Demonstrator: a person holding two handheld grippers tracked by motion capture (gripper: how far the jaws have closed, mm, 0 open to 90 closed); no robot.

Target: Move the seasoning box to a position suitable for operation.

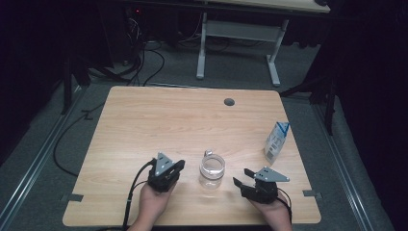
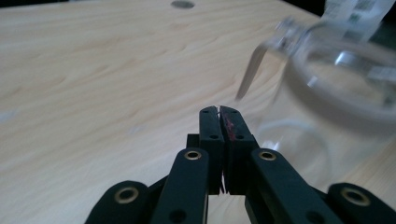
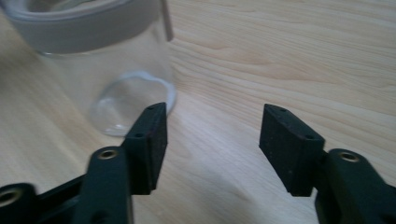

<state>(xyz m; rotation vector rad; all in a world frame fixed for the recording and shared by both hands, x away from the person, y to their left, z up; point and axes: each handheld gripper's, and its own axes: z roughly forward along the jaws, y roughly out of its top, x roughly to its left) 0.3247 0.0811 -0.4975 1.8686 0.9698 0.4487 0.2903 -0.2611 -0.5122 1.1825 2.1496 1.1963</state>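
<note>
A clear glass jar (image 1: pixel 212 171) with a wire clasp stands upright near the table's front edge, between my two grippers. My left gripper (image 1: pixel 179 166) sits just left of it, jaws shut with nothing between them. In the left gripper view the closed gripper (image 2: pixel 219 111) points past the jar (image 2: pixel 336 93), which stands close at the right. My right gripper (image 1: pixel 241 177) rests right of the jar, open and empty. In the right gripper view the open gripper (image 3: pixel 212 128) faces bare wood, with the jar (image 3: pixel 93 56) at the upper left.
A small blue and white carton (image 1: pixel 276 142) stands near the right edge of the wooden table (image 1: pixel 183 120). A round cable hole (image 1: pixel 229 102) lies at the back. Beyond the table stand a white desk frame (image 1: pixel 238 43) and floor cables (image 1: pixel 144 62).
</note>
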